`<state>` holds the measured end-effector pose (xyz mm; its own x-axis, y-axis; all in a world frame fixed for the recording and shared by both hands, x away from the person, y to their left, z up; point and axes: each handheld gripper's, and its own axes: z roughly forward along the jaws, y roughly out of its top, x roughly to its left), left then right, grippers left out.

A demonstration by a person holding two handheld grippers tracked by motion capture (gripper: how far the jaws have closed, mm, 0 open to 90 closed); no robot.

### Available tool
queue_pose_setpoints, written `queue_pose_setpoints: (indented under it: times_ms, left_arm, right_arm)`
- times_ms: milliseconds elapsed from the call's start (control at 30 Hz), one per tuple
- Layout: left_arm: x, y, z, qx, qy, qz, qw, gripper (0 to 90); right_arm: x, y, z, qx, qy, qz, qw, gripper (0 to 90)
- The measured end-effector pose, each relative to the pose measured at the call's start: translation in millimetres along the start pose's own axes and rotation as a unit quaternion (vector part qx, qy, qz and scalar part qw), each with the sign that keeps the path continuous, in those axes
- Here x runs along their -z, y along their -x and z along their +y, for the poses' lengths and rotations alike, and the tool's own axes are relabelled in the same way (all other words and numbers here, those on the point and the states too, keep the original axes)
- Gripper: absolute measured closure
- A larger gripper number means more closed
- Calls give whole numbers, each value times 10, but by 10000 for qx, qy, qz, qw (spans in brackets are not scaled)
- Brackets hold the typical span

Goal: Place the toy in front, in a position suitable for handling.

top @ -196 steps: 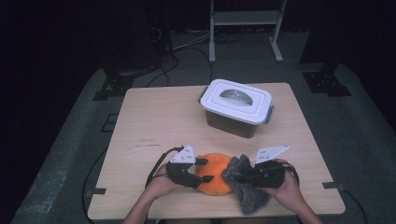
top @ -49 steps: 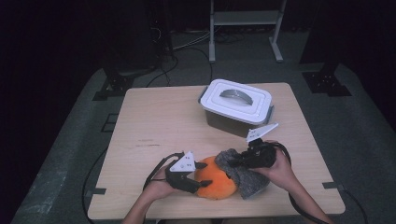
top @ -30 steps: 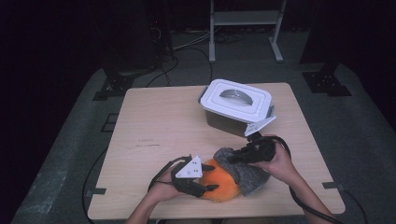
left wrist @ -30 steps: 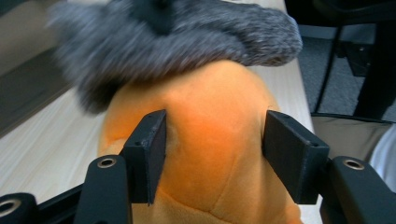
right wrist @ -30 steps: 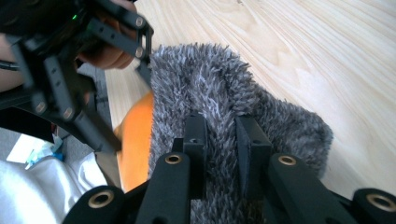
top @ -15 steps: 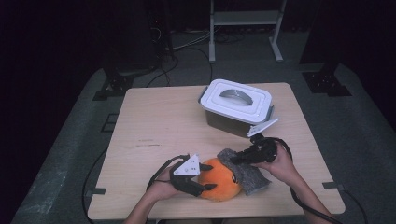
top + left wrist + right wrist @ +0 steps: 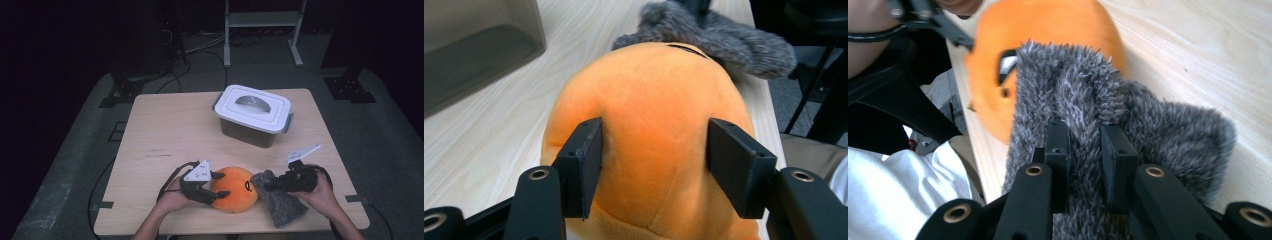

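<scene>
- Left gripper (image 7: 216, 186): jaws stood partly open around the orange plush toy (image 7: 234, 189), one pad pressed into each side of its rounded body. In the left gripper view (image 7: 651, 167) the fabric dimpled slightly at the left pad.
- Right gripper (image 7: 272, 184): jaws nearly closed, pinching a fold of the grey furry cloth (image 7: 280, 202). In the right gripper view (image 7: 1085, 145) tufts of fur stood up between and around the two pads.
- Orange plush toy lay on the surface near the front edge, between the two hands. A small dark mark showed on its side facing the cloth (image 7: 1008, 67).
- Grey furry cloth lay touching the toy's right side, spread toward the front right edge of the surface. In the left gripper view it (image 7: 719, 37) showed behind the toy (image 7: 649, 125).
- Left hand (image 7: 172, 197) gripped its tool from the front edge; right hand (image 7: 320, 192) did likewise on the other side. A black cable looped from the left gripper back toward the person.
- Grey three-cornered plates sat on top of both grippers.
- White-lidded grey box (image 7: 252, 114) sat farther back on the surface, well apart from toy and cloth, lid on, handle flat.
- Surface (image 7: 170, 130): pale wood, otherwise bare on the left half.
- Beyond it: dark floor, cables, a metal stand's legs.
</scene>
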<state>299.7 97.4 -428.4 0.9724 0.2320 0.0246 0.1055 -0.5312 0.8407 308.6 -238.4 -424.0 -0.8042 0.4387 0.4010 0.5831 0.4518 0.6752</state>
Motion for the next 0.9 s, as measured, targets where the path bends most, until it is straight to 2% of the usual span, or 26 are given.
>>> queue_pose_setpoints:
  times_ms: [133, 267, 367, 433, 500, 567, 633, 800, 900]
  left_arm:
    - [-32, -9, 48, 58, 0, 83, 9999, 401]
    - [-40, -22, 69, 116, -13, 154, 9998, 397]
    - [-13, -36, 75, 121, -8, 169, 9998, 366]
    - [64, -43, 99, 111, 141, 86, 9998, 315]
    - [124, -43, 118, 16, 133, 74, 9999, 309]
    - [142, -34, 111, -17, 98, 38, 9999, 310]
    - [139, -29, 89, -63, 38, 8, 10000, 336]
    - [131, -55, 77, 7, 54, -69, 10000, 417]
    - [86, -48, 102, 51, 62, -73, 9999, 447]
  right_arm:
    - [10, -193, 103, 327, 129, 78, 9994, 760]
    - [-106, -303, 197, 561, 77, 25, 9984, 761]
    - [-205, -258, 191, 540, 22, -15, 9985, 763]
    - [-208, -224, 177, 509, 86, 0, 9987, 763]
    - [-192, -215, 165, 504, 124, -104, 9986, 763]
    - [-178, -195, 152, 472, 129, -111, 9987, 763]
    - [-156, -156, 129, 421, 131, -143, 9989, 762]
    - [-118, -50, 23, 268, 76, -338, 9990, 761]
    - [-70, -32, -15, 269, 48, -463, 9986, 761]
